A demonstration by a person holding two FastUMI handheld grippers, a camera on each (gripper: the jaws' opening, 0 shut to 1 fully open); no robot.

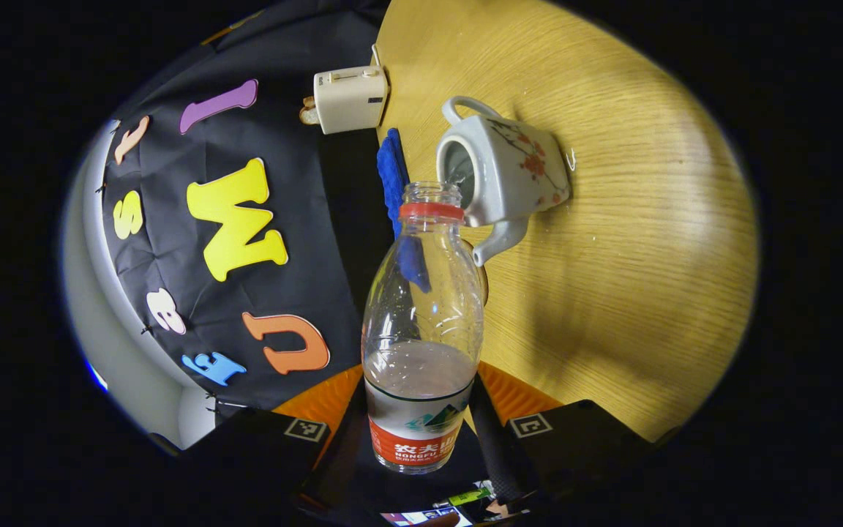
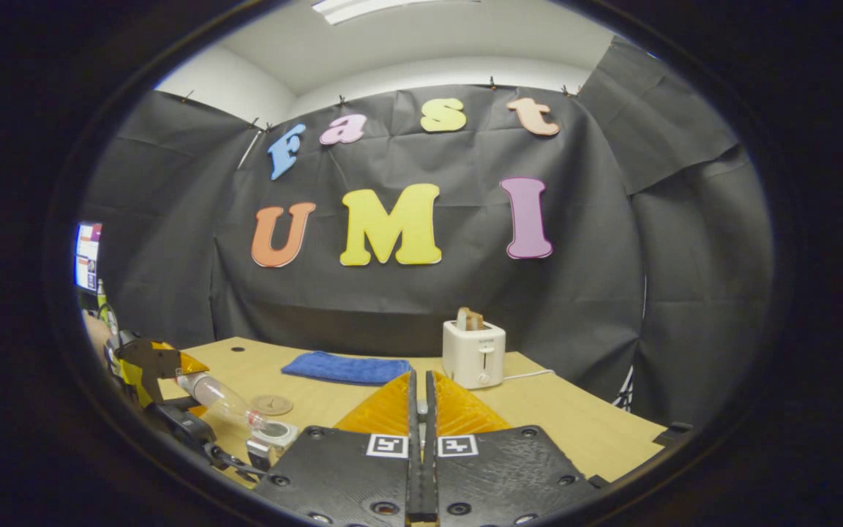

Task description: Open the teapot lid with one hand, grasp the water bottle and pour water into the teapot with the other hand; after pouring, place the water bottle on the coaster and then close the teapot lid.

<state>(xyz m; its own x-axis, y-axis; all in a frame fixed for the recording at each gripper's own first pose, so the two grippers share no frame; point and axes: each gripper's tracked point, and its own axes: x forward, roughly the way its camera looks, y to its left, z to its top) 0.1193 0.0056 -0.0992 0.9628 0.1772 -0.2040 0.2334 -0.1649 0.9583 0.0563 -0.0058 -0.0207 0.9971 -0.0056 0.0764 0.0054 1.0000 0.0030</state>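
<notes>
Water bottle (image 1: 421,329) is clear plastic w/ a red neck ring, cap off, red-and-white label near its base, roughly a third full of water. In the left gripper view it sits clamped betw. the left gripper (image 1: 421,439) fingers, one finger pressing each side at the label band, bottle running straight out along the fingers w/ its open mouth toward the teapot (image 1: 502,172). Teapot is white ceramic w/ red floral print, loop handle on far side, spout pointing back toward the bottle, lid off so the dark opening shows; bottle mouth is just beside that opening, looks to overlap the rim, can't tell if touching. Teapot stands on the wooden table (image 1: 612,256). Round coaster (image 1: 483,282) is mostly hidden behind the bottle, just below the spout. Blue cloth (image 1: 392,176) lies near table edge behind the bottle neck; white toaster (image 1: 348,99) w/ bread in it beyond that. In the right gripper view the right gripper (image 2: 421,410) fingers are pressed together, practically no gap; can't tell if anything is pinched betw. them. Same view, far left: the left gripper (image 2: 173,417) w/ the bottle (image 2: 220,399) tipped mouth-down at the teapot (image 2: 275,433) rim, coaster (image 2: 272,404) just behind it, blue cloth (image 2: 345,367) and toaster (image 2: 473,353) farther back on the table (image 2: 575,424).
</notes>
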